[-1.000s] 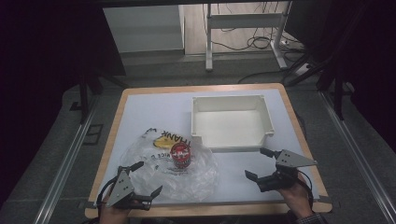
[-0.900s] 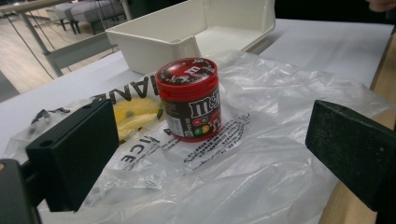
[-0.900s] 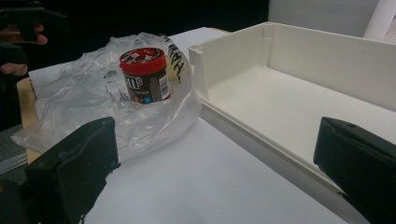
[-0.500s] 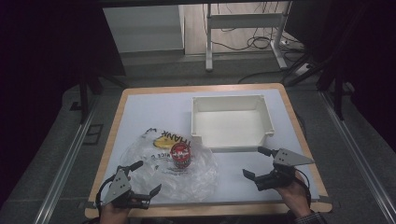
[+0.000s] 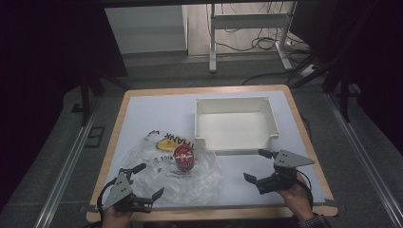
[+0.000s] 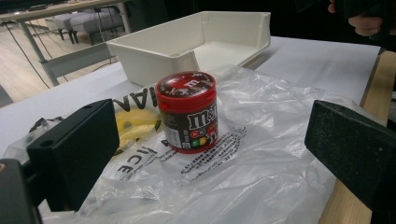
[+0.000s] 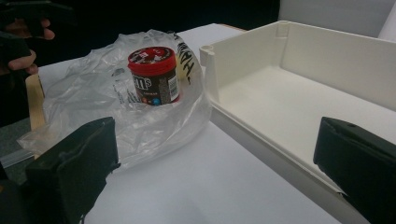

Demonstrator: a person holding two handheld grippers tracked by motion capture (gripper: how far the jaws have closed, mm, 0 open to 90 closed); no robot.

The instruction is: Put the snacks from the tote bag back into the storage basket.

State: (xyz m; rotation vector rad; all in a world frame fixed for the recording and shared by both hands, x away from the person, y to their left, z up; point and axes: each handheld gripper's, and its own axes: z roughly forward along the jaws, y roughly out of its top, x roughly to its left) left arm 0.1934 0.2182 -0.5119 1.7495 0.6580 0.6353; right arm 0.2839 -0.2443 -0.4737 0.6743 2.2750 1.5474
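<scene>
We held both grippers — left gripper [image 5: 145, 181], right gripper [image 5: 260, 165] — with jaws wide and empty at the lower frame, flanking the candy jar [image 5: 183, 158], upright on the plastic bag [image 5: 199, 178] lower centre, below-left of the white tray [image 5: 235, 102] — ready to reach.

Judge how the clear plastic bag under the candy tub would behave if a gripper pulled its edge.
The plastic bag looks thin and crinkled, so probably floppy and light. The upright candy tub stands on it, so pulling may drag or tip the tub.
</scene>
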